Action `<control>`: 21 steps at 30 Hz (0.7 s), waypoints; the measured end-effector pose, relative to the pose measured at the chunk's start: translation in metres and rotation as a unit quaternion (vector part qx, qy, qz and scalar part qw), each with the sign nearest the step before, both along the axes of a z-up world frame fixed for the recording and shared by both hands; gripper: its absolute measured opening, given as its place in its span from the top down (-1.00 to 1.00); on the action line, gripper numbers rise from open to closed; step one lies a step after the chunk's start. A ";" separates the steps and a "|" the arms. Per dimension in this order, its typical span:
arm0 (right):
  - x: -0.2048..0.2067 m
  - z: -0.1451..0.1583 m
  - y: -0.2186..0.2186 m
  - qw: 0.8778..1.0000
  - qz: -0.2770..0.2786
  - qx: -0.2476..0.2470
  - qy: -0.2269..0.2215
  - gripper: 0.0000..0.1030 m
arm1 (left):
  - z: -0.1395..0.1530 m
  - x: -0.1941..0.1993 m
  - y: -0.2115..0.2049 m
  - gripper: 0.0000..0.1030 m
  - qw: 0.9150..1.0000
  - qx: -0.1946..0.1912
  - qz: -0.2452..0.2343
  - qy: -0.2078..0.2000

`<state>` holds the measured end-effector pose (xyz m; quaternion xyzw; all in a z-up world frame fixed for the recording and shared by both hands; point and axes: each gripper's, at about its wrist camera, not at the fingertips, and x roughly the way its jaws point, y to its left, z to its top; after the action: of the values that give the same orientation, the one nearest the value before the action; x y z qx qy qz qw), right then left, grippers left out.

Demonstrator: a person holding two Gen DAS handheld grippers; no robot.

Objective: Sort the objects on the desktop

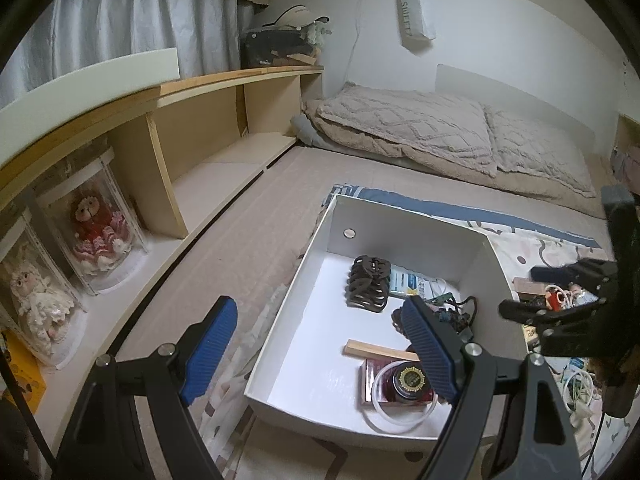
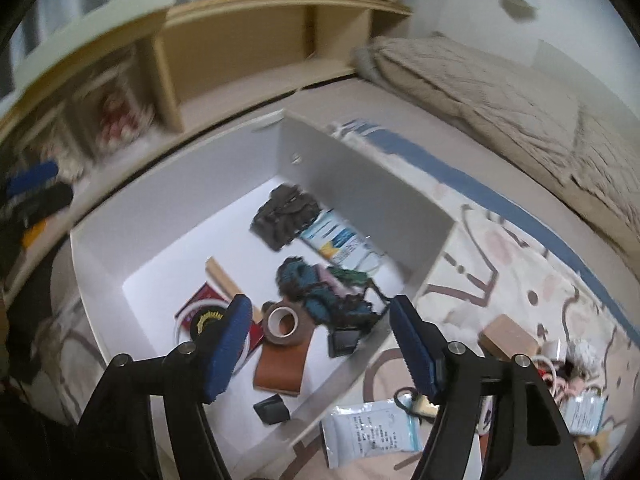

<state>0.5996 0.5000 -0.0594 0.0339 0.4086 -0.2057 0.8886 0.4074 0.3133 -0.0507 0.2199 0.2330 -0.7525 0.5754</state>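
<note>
Right tongs [image 2: 320,344] stand apart with nothing between the pads; left tongs [image 1: 320,352] likewise apart and empty, hovering over the near-left rim of the white box [image 1: 280,320]. Directly below the right tongs, inside the box: a brown leather strap [image 2: 278,372] with a roll of tape [image 2: 283,322] resting on its far end. Strap looks limp and light, likely to fold; the roll is stiff, best pinched across its wall through the hole. Just nearer, a small black block [image 2: 273,409], rigid and easy to pinch on flat sides. Outside the box, near and to the right of the right tongs, still on the patterned cloth: a flat sealed packet [image 2: 372,432], thin, probably slippery film, best taken at an edge. Further right, a tan block [image 2: 508,338] beside a tangle of small items [image 2: 560,372], too blurred to itemise; cords there may snag and drag neighbours. Beyond the tongs inside the box: a wooden stick [image 2: 224,280], a teal and dark knot of fabric or cord [image 2: 316,292], soft, graspable anywhere, then a dark hair claw [image 2: 286,216], open-ribbed, possibly brittle, against the far wall next to a printed packet [image 2: 336,238]. Judged: sorting partly done; loose items remain right of the box.
</note>
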 end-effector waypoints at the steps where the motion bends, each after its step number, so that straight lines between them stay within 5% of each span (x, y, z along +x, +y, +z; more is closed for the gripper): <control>1: -0.004 0.004 -0.001 1.000 -0.007 -0.001 -0.009 -0.90 | 0.002 0.000 0.001 -0.65 1.000 -0.001 0.001 0.000; 21: -0.087 0.067 0.035 0.991 -0.011 -0.072 -0.110 -1.00 | 0.048 -0.025 0.053 -0.89 0.999 -0.043 -0.029 -0.012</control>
<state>0.5121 0.5348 0.0078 -0.0033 0.2922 -0.2391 0.9260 0.3819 0.3659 -0.0023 0.2103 0.1874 -0.7755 0.5650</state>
